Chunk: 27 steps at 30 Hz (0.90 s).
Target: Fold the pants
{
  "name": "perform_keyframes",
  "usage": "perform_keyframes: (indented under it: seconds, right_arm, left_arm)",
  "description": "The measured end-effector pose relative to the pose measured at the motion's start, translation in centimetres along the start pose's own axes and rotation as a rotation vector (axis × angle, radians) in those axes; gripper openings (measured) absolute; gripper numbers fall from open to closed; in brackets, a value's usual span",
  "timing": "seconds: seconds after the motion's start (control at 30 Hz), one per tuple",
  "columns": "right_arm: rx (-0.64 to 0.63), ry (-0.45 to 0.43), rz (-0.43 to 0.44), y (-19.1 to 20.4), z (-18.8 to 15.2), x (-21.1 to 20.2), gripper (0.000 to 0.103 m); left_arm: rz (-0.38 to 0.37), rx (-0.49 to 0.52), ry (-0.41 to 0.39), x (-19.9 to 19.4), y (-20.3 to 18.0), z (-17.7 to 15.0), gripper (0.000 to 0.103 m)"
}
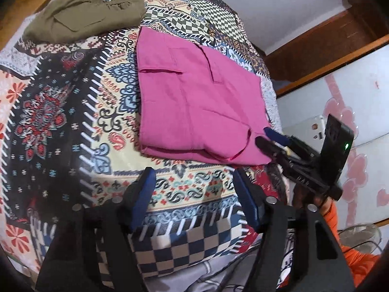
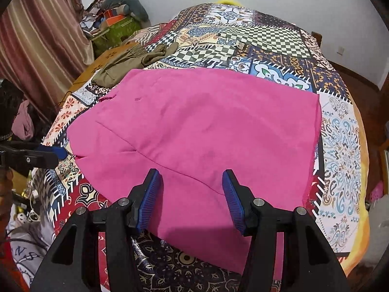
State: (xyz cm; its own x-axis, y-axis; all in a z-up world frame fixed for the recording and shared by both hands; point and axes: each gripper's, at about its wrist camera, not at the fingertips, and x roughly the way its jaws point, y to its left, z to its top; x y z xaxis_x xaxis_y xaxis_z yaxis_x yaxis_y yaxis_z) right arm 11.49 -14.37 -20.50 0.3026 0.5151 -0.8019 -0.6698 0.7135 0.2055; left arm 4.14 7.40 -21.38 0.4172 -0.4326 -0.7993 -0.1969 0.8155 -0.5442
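Note:
Pink pants point(image 1: 194, 102) lie folded into a flat rectangle on a patterned bedspread point(image 1: 73, 112); they also fill the middle of the right wrist view point(image 2: 194, 126). My left gripper point(image 1: 192, 177) is open and empty, hovering over the bedspread just short of the pants' near edge. My right gripper point(image 2: 192, 177) is open and empty above the pants' near part. In the left wrist view the right gripper point(image 1: 265, 136) sits at the pants' right corner. In the right wrist view the left gripper point(image 2: 60, 153) shows at the pants' left edge.
Olive green pants point(image 1: 85, 17) lie folded at the far corner of the bed, also seen in the right wrist view point(image 2: 131, 60). A curtain point(image 2: 36, 36) and clutter point(image 2: 114, 19) stand at the left. A wooden frame point(image 1: 328, 46) borders the bed's right.

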Motion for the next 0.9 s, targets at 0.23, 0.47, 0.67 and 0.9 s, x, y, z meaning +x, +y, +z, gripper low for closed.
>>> perform_keyframes:
  seconds: [0.23,0.47,0.67,0.9]
  right_arm:
    - [0.005,-0.004,0.006,-0.1,-0.1,0.1,0.05]
    - [-0.002,-0.007,0.001,0.1,-0.2,0.1,0.05]
    - [0.008,-0.005,0.017,-0.4,-0.2,0.2,0.05]
    - [0.011,-0.004,0.021,-0.4,-0.2,0.2,0.051]
  left_arm:
    - [-0.055,-0.05,-0.005,1.1,-0.1,1.7,0.066]
    - [-0.056,-0.108,-0.02,2.0,0.3,3.2,0.066]
    - [-0.064,-0.157,-0.032,2.6,0.6,4.7,0.066]
    - [-0.015,-0.156,-0.076,3.7,0.6,5.9,0.054]
